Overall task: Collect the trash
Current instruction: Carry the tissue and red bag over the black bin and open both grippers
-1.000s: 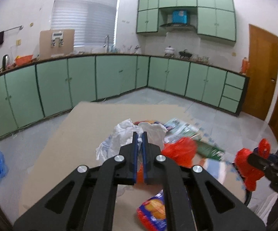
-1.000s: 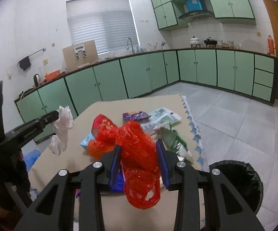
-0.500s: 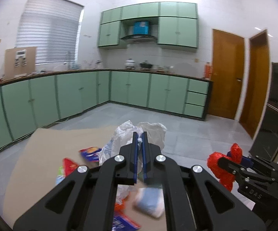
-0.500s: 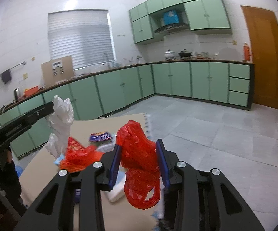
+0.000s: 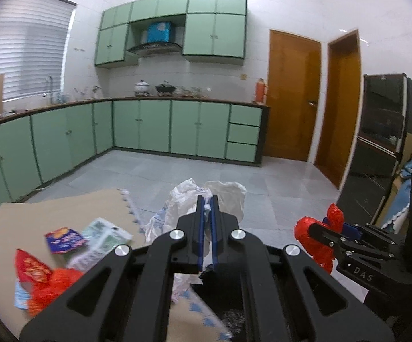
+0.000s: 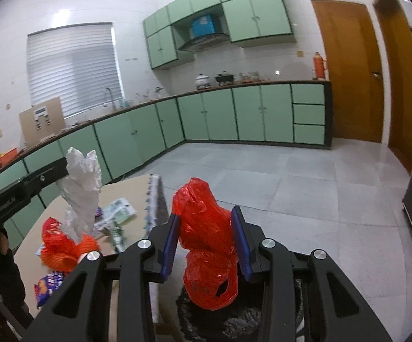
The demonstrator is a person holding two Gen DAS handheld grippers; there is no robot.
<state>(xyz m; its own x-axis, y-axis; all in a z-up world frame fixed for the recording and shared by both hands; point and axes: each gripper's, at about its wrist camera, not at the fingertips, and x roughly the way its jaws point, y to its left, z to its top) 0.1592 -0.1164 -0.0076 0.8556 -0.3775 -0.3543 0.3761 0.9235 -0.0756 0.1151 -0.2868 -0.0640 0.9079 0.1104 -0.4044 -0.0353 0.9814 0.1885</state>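
My left gripper point(image 5: 206, 203) is shut on a crumpled white plastic bag point(image 5: 228, 196), which hangs in the air past the mat's edge. In the right wrist view that white plastic bag point(image 6: 81, 188) dangles from the left gripper at the left. My right gripper point(image 6: 206, 222) is shut on a red plastic bag point(image 6: 207, 239), held right over a bin lined with a black bag point(image 6: 234, 325). In the left wrist view the right gripper point(image 5: 324, 228) with the red plastic bag point(image 5: 315, 242) shows at the right, and the black bin point(image 5: 223, 299) lies under my left fingers.
A brown mat point(image 5: 63, 216) on the grey tiled floor carries loose wrappers point(image 5: 63, 239), a paper sheet point(image 5: 103, 233) and another red bag point(image 6: 60, 248). Green cabinets point(image 6: 234, 114) line the walls. Wooden doors point(image 5: 291, 99) and a dark fridge point(image 5: 385, 148) stand to the right.
Both grippers have swung to the right with their bags, off the mat and over the black bin. The trash on the mat has slid to the left of both views.
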